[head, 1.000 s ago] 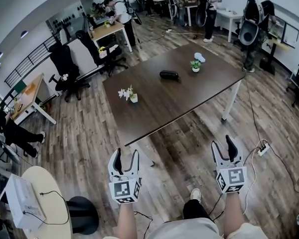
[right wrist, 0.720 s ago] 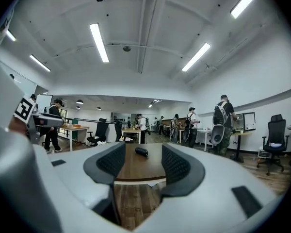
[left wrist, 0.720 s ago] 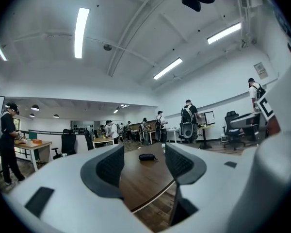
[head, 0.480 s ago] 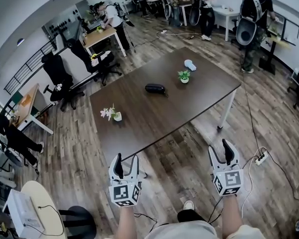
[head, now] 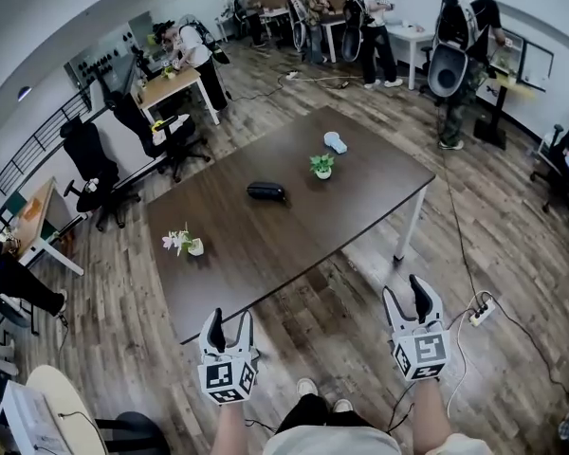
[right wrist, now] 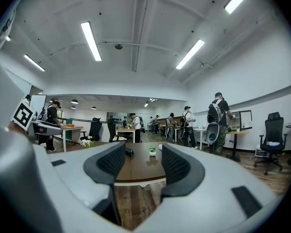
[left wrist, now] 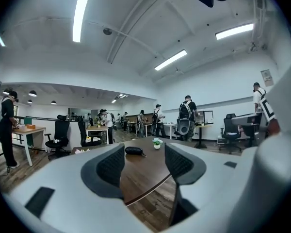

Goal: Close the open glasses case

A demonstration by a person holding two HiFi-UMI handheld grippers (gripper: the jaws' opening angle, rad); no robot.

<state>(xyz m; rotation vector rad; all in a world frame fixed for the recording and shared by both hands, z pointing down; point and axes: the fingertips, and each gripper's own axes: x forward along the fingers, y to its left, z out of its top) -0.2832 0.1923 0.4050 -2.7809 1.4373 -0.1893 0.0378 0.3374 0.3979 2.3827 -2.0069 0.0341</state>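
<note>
Two grippers hang over the wooden floor (head: 346, 297), both short of the near edge of the dark brown surface (head: 266, 249). The left gripper (head: 231, 322) has its jaws spread with nothing between them; its own view shows only the surface's corner and the floor through the gap. The right gripper (head: 407, 297) is likewise spread and empty, pointing towards the surface.

The glasses case (head: 266, 191), a dark oblong, lies near the middle of the surface, well apart from both grippers. It is too small in every view to tell whether its lid is up or down. A small green potted plant (head: 322, 166) stands near it on the far right side, and a pot of white flowers (head: 183, 243) stands towards the surface's left edge. Several people (head: 460, 45) stand at desks across the room.
</note>
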